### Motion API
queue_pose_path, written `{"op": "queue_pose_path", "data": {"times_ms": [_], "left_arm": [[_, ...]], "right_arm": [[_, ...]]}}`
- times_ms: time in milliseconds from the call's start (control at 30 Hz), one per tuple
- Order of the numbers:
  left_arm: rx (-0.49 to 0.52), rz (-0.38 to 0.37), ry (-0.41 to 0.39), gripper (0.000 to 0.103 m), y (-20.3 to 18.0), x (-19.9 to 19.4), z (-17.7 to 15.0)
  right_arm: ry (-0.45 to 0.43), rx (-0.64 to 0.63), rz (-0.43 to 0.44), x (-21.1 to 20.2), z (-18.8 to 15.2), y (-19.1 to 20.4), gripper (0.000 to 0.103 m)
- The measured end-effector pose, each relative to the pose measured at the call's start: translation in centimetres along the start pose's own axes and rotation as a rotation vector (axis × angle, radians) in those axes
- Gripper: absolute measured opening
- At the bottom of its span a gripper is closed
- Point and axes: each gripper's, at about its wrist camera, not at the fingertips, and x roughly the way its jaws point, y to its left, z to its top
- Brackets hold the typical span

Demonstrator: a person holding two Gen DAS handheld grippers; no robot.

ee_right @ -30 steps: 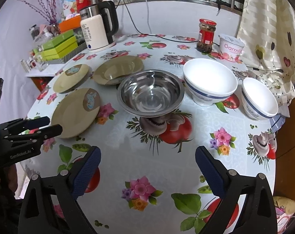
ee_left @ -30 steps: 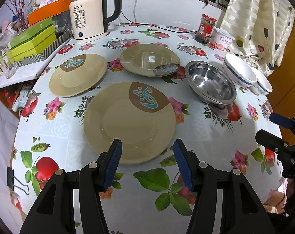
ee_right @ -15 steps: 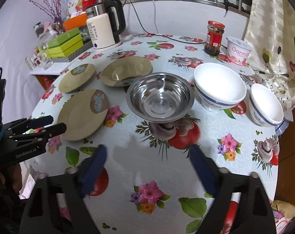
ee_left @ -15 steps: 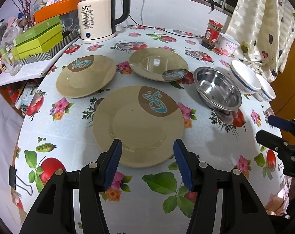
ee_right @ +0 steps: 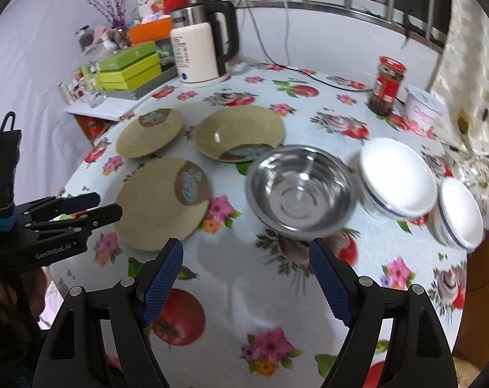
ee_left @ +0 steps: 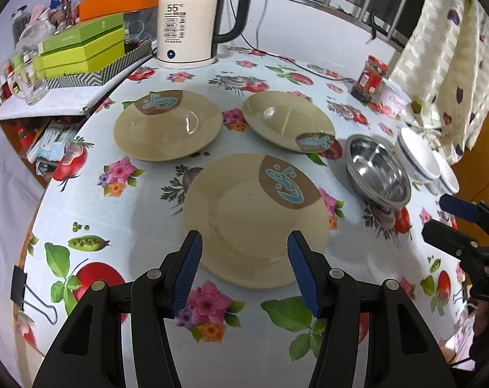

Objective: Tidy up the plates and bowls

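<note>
Three tan plates lie on the flowered tablecloth: a big plate (ee_left: 244,213) nearest, a smaller plate (ee_left: 167,126) behind it on the left, and a deeper plate (ee_left: 286,119) behind it on the right. To their right stand a steel bowl (ee_left: 378,171), a large white bowl (ee_left: 417,155) and a small white bowl (ee_left: 446,174). My left gripper (ee_left: 244,242) hovers open over the big plate's near rim, gripping nothing. My right gripper (ee_right: 244,252) is open above bare cloth just in front of the steel bowl (ee_right: 301,190), with nothing between its fingers.
At the back stand an electric kettle (ee_left: 188,29) with its cord, green boxes (ee_left: 79,48), a red-lidded jar (ee_left: 370,77) and a yogurt tub (ee_left: 396,97). A curtain hangs at the right. A binder clip (ee_left: 21,287) grips the table's left edge.
The right gripper's jaws have narrowed but stay open. Both grippers shifted left over the table, so plates and bowls now sit further right in each view. The right view is slightly blurred.
</note>
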Motion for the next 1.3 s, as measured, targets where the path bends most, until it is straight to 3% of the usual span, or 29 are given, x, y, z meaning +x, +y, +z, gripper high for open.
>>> {"op": "queue_pose_path", "data": {"times_ms": [333,1300], "left_arm": [[-0.042,0.048,-0.024,0.056,2.4,0.0,0.7],[-0.087,0.112,-0.046,0.056,5.9,1.2,3.0]], "right_arm": [[-0.002,-0.053,0.059,1.8,2.3,2.4,0.082],[0.001,-0.170,0.128,6.1,7.5,6.4,0.082]]}}
